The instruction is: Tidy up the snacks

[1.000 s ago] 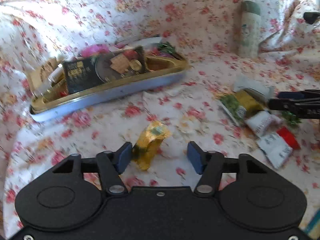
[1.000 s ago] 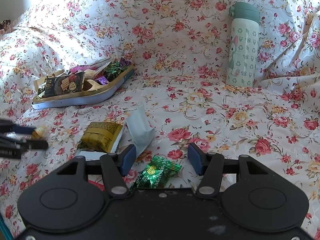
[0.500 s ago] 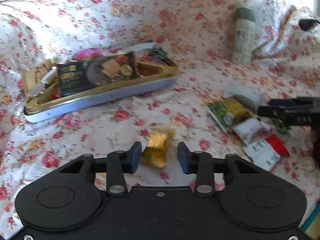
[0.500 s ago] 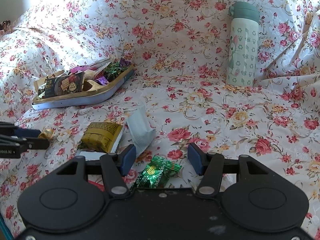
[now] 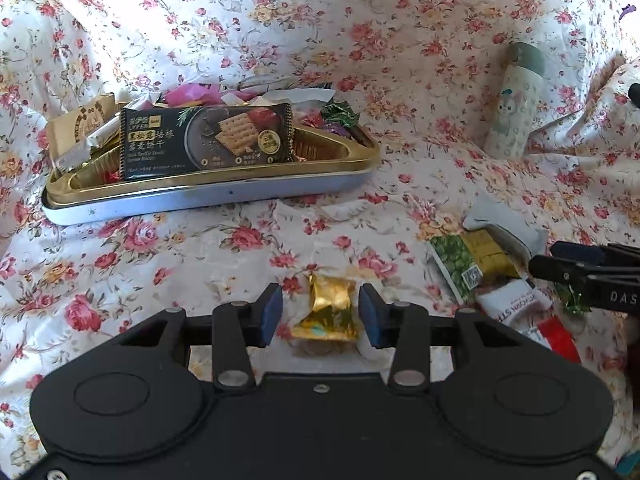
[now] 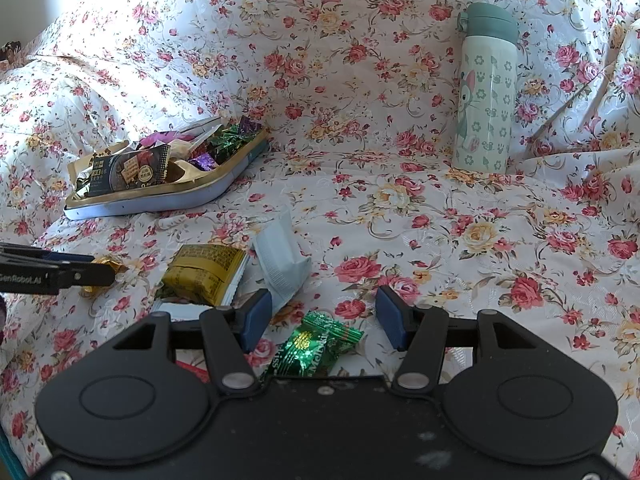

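A floral cloth (image 6: 400, 208) carries a snack tin (image 6: 168, 204) at ten o'clock, a bottle (image 6: 484, 92) at two, loose packets (image 6: 208, 272) and green candy (image 6: 316, 348) near six.

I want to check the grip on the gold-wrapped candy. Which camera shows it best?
The left wrist view: the gold-wrapped candy lies centred between the left gripper's open fingers, untouched. The right wrist view shows it only small, partly hidden behind that gripper.

left hand-held gripper (image 5: 320, 316) half-closed, right hand-held gripper (image 6: 323, 317) spread
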